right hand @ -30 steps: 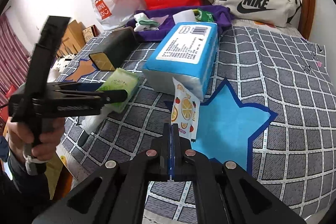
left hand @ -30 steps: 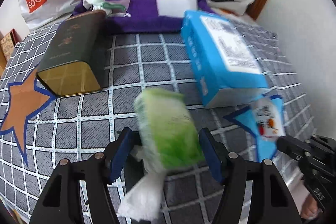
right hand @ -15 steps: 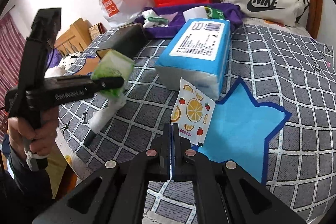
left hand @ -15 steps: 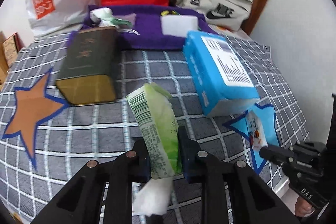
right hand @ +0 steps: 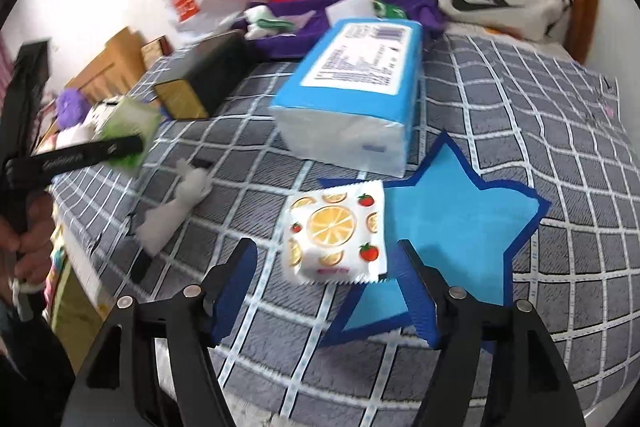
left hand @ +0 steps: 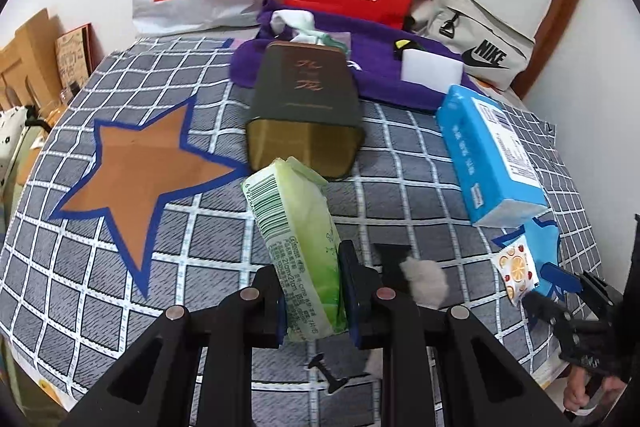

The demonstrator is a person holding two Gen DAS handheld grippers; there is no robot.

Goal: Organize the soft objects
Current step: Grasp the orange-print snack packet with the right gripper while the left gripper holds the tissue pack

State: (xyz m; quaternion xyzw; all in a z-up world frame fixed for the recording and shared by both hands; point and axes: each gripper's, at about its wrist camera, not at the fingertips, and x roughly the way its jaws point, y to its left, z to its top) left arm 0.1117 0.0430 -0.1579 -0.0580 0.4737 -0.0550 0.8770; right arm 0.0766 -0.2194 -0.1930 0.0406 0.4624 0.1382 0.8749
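1. In the left wrist view the left hand-held gripper (left hand: 312,291) had closed from wide jaws to a narrow clamp on the green tissue pack (left hand: 298,243), which now stood tilted between the pads at lower centre, lifted clear of the checked bedspread (left hand: 200,223) instead of lying on it.
2. A white tissue (left hand: 424,281) that had hung under the pack a second earlier now lay loose on the bedspread at lower right of centre.
3. In the right wrist view the right hand-held gripper (right hand: 332,291), shut a moment before, was opening; the fruit-print sachet (right hand: 336,237) lay flat between the spread jaws, partly on the blue star (right hand: 452,211), with no pad pressing it.
4. Judgement: the sachet looked released, while the green pack was in transit and not yet placed.
5. Count:
   - one green pack
   - one sachet
   - one large blue tissue pack (left hand: 490,155) at right
   - one dark tin (left hand: 306,107) at centre
   - one purple cloth (left hand: 372,75) beyond it
   - two bags at the wall
   - one beige pouch (left hand: 472,31)
   - two stars, one orange (left hand: 136,163) and one blue
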